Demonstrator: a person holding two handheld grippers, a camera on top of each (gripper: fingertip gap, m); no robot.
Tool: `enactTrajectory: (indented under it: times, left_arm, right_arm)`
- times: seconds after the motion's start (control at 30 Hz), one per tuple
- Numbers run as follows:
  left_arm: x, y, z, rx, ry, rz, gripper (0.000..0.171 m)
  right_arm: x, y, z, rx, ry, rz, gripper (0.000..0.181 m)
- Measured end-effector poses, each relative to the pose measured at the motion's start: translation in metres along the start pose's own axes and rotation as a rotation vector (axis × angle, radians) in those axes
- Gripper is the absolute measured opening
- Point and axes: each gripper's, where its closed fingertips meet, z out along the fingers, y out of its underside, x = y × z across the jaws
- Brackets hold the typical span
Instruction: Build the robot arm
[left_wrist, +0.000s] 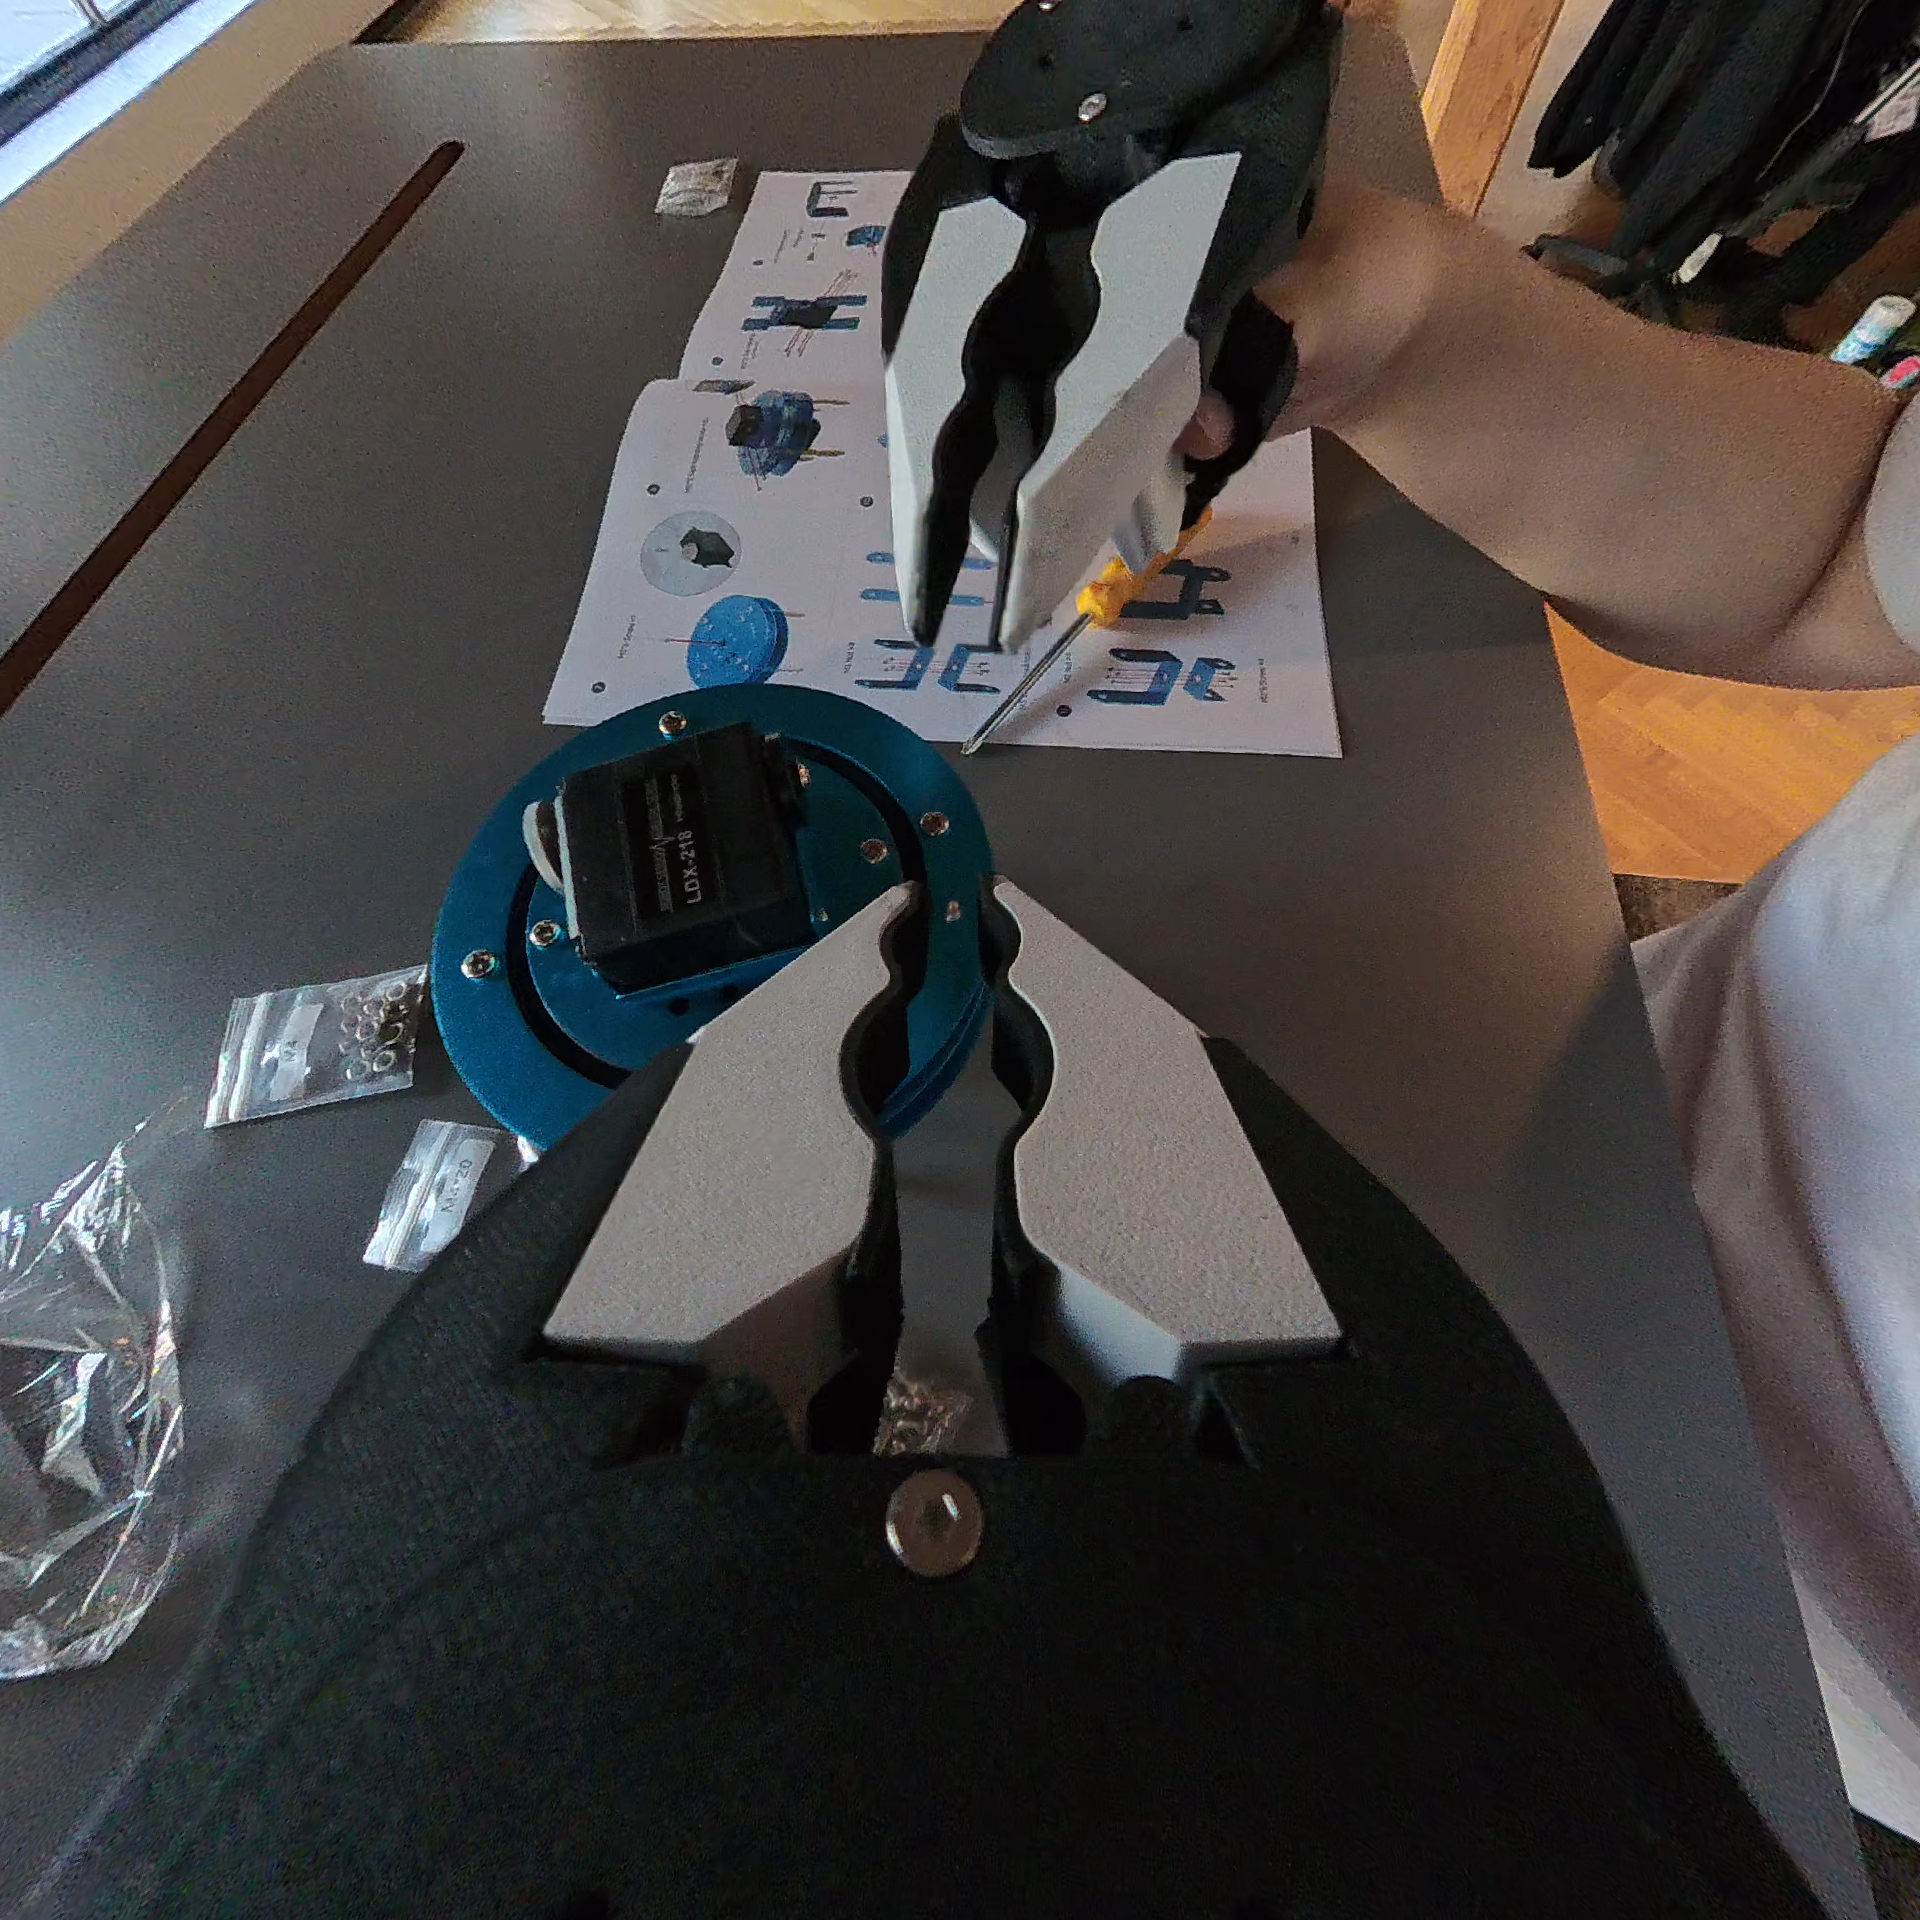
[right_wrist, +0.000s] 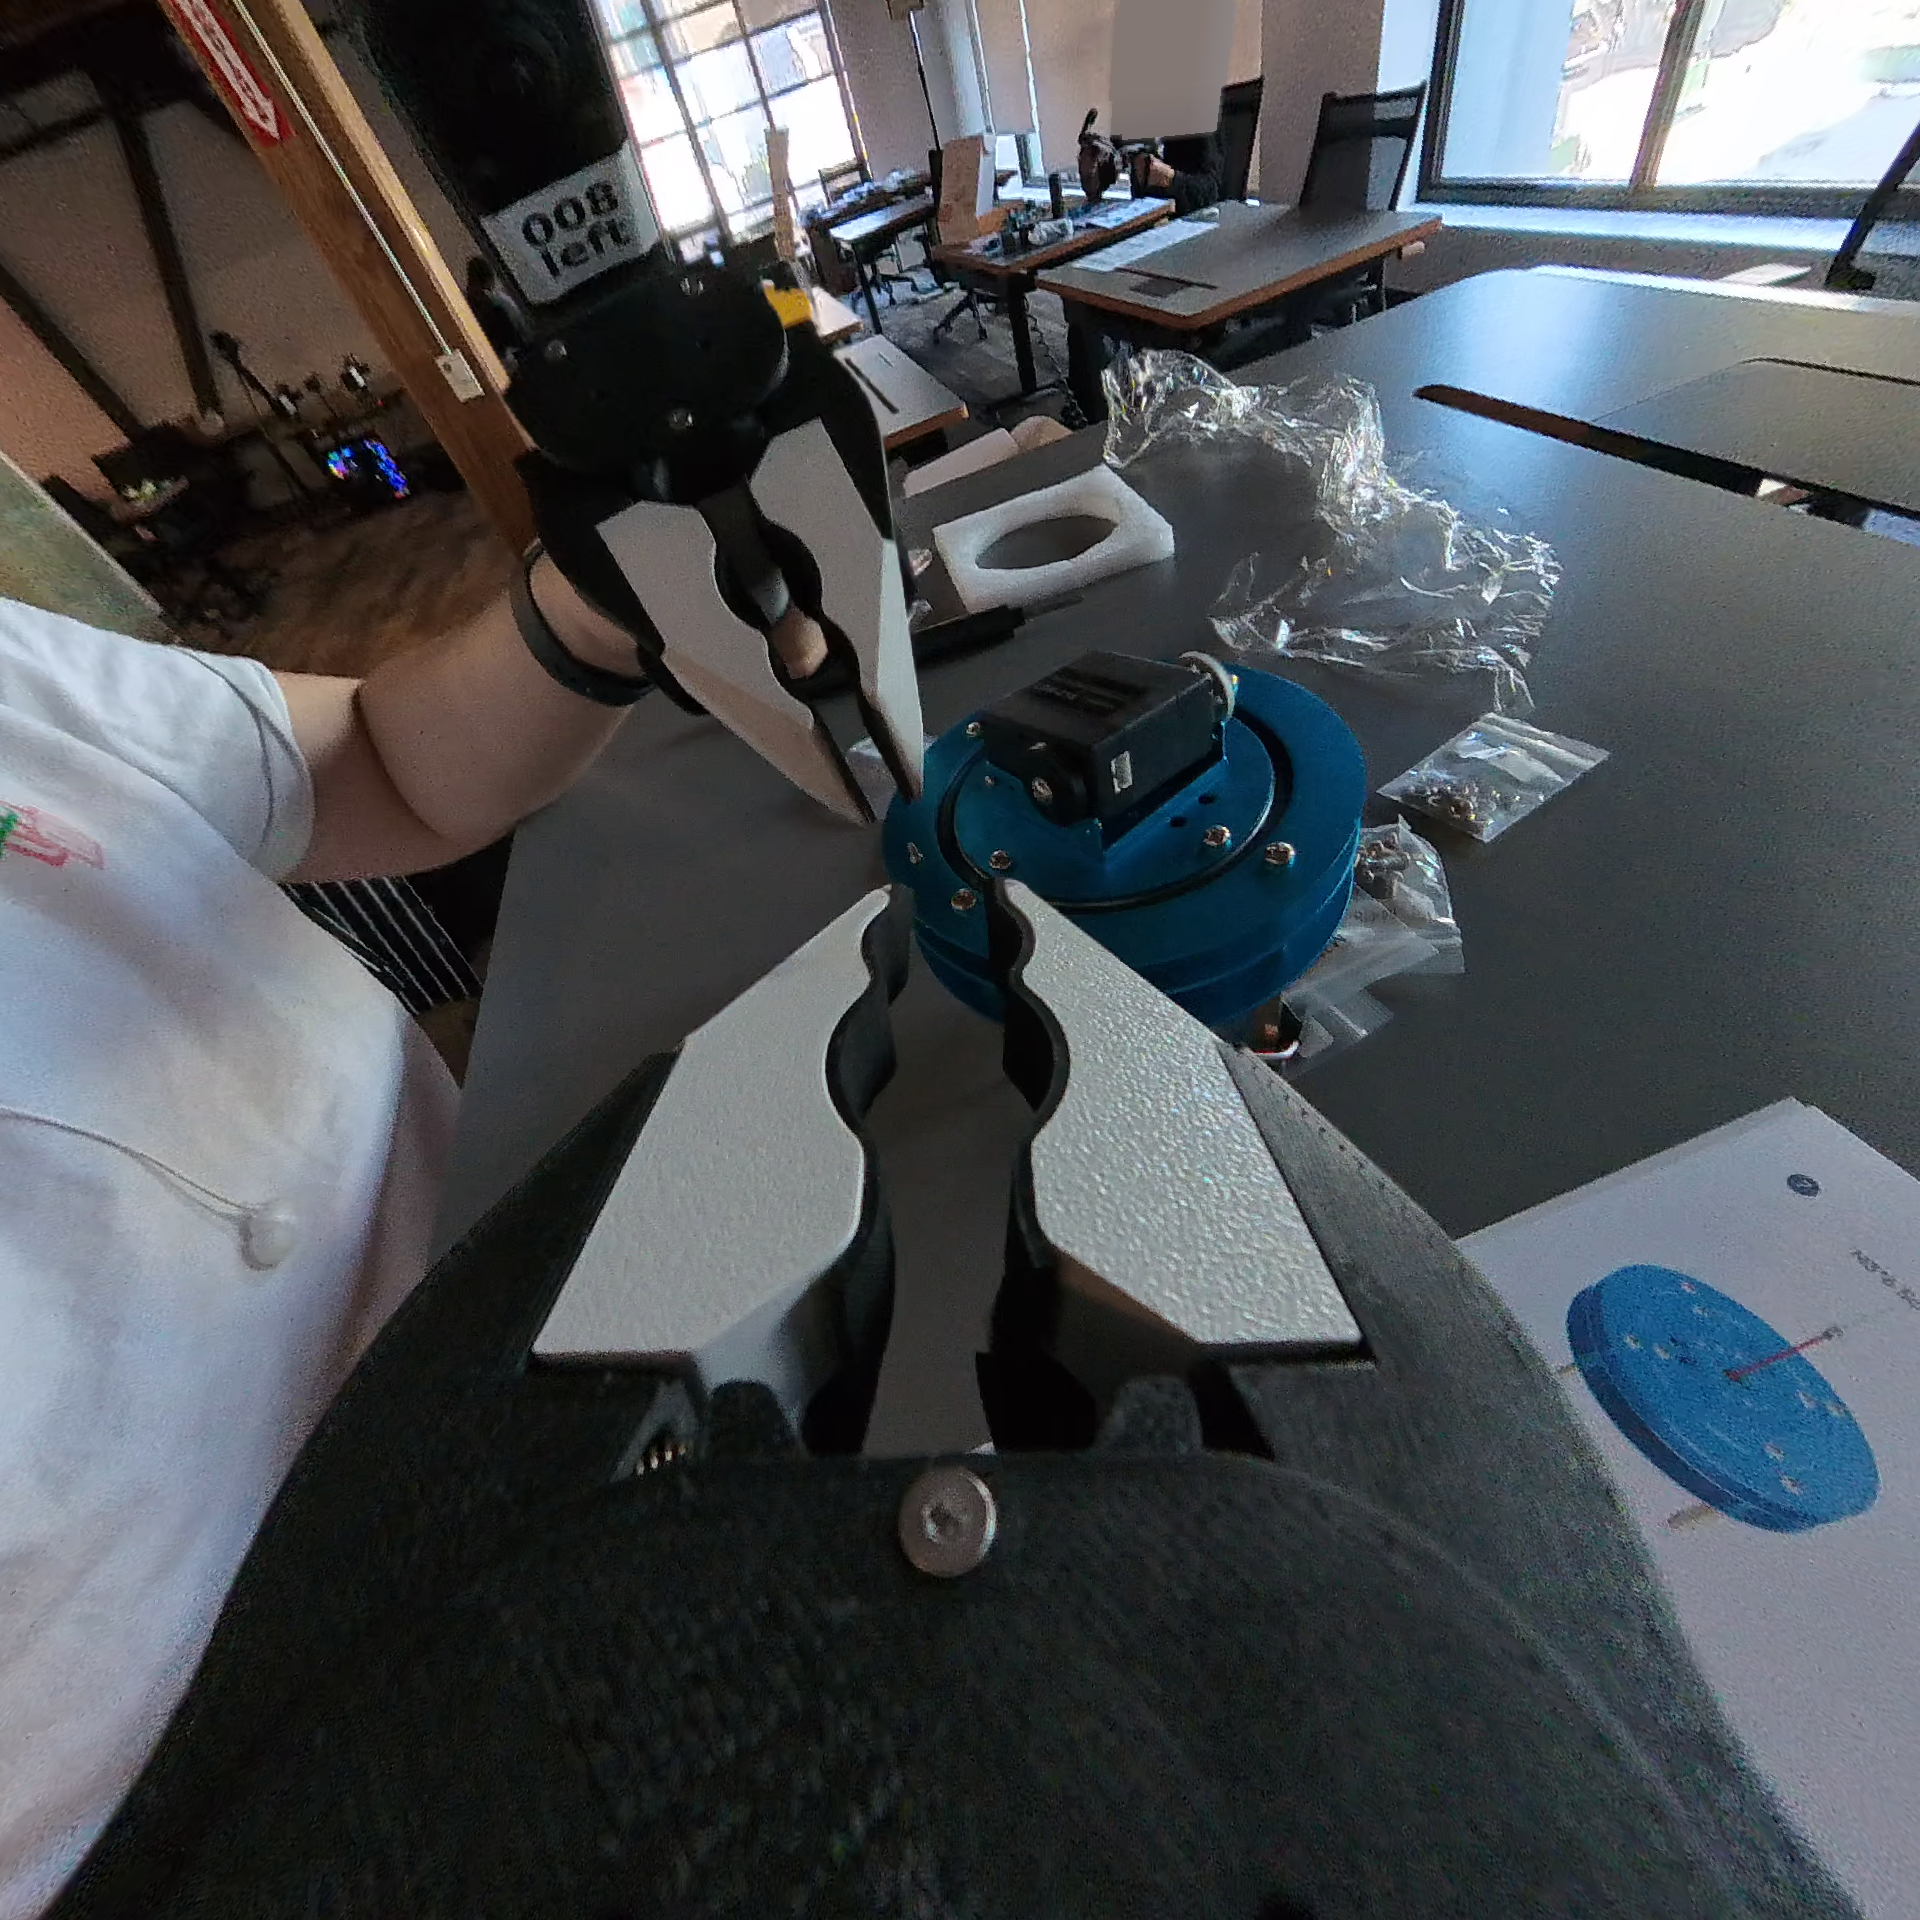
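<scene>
A blue round base (left_wrist: 488, 935) with a black servo block (left_wrist: 675, 862) on top lies on the dark table. My left gripper (left_wrist: 954, 896) hovers at its near right rim, with the jaws a narrow gap apart and nothing between them. My right gripper (left_wrist: 968, 639) points down over the instruction sheets (left_wrist: 727, 540), also narrowly open and empty. A yellow-handled screwdriver (left_wrist: 1117, 597) lies just behind it. In the right wrist view my right gripper (right_wrist: 951, 894) is at the blue base's (right_wrist: 1195, 935) near edge, and the left gripper (right_wrist: 894, 798) tips sit by its left rim.
Small bags of screws (left_wrist: 322, 1039) lie left of the base, and another (right_wrist: 1496, 774) lies behind it. Crumpled clear wrap (right_wrist: 1351, 540) and a white foam ring (right_wrist: 1049, 540) lie farther back. The table's edge (left_wrist: 1558, 644) runs on the right, and a slot (left_wrist: 229, 416) is cut at the left. Spacing between my two grippers at the tips: around 5 cm.
</scene>
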Motion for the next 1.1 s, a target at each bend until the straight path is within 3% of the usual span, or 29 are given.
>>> enactTrajectory:
  times: [0.3,0.77,0.83,0.93,1.0,1.1]
  left_arm:
    - [0.000,0.007,0.009,-0.019,0.038,-0.026,0.005]
    - [-0.001,-0.002,0.003,0.070,0.098,-0.153,0.000]
    - [-0.005,-0.009,-0.003,0.129,0.101,-0.218,0.000]
    - [-0.011,-0.033,-0.018,0.307,0.150,-0.398,0.000]
    - [-0.012,-0.050,-0.030,0.454,0.235,-0.542,0.000]
    - [-0.012,-0.065,-0.043,0.599,0.342,-0.711,0.000]
  right_arm:
    - [-0.009,-0.007,-0.002,0.016,-0.021,-0.029,0.013]
    - [-0.011,-0.002,0.006,-0.007,-0.010,-0.064,0.013]
    - [-0.012,-0.009,0.009,0.031,0.037,-0.156,0.014]
    - [-0.021,-0.037,0.011,0.188,0.220,-0.456,0.019]
    - [-0.033,-0.053,0.010,0.288,0.361,-0.643,0.019]
    - [-0.053,-0.064,0.010,0.327,0.488,-0.858,0.019]
